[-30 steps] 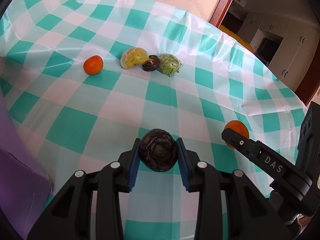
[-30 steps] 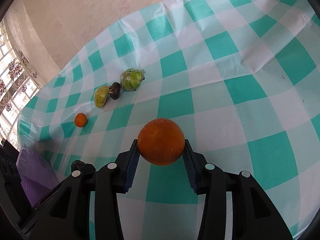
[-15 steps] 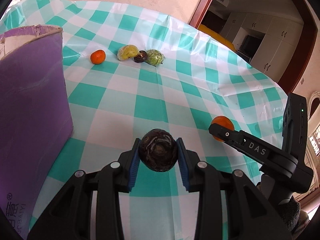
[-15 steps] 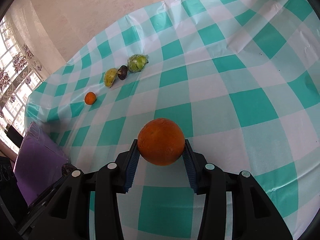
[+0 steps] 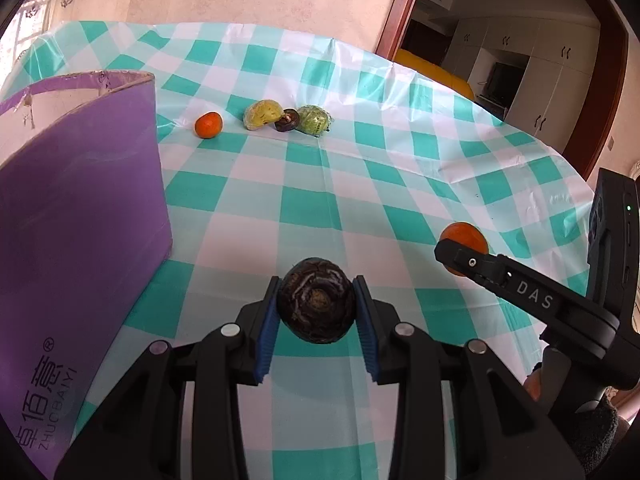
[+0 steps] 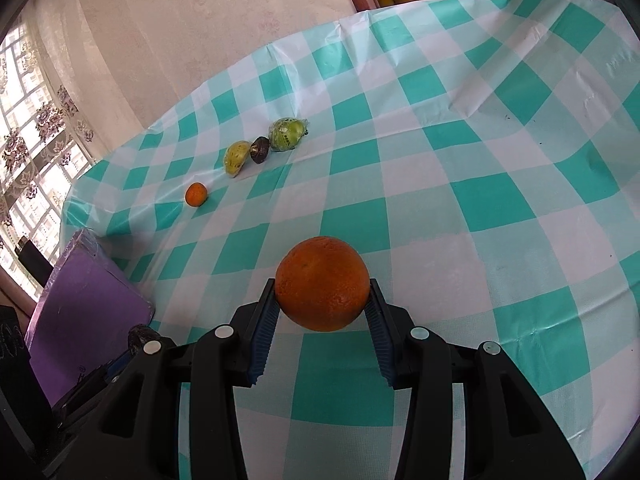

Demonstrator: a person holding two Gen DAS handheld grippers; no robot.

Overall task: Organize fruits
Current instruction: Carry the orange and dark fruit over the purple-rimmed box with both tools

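Note:
My left gripper [image 5: 316,308] is shut on a dark brown wrinkled fruit [image 5: 316,300], held above the checked tablecloth. My right gripper [image 6: 322,304] is shut on a large orange [image 6: 322,282]; it also shows in the left wrist view [image 5: 466,236], to the right. At the far side lie a small orange [image 5: 208,124], a wrapped yellow fruit [image 5: 262,114], a small dark fruit [image 5: 289,120] and a wrapped green fruit [image 5: 314,119] in a row. The same row shows in the right wrist view: small orange [image 6: 196,194], yellow fruit [image 6: 236,157], dark fruit [image 6: 260,149], green fruit [image 6: 287,133].
A tall purple box [image 5: 76,216] with an open top stands on the left, close to my left gripper; it also shows in the right wrist view [image 6: 80,320]. The teal and white checked tablecloth [image 5: 304,200] covers the table. A doorway and cabinets lie beyond the far right edge.
Both grippers have risen and pulled back with their fruits. The purple box has come fully into the left wrist view. The fruit row looks farther away.

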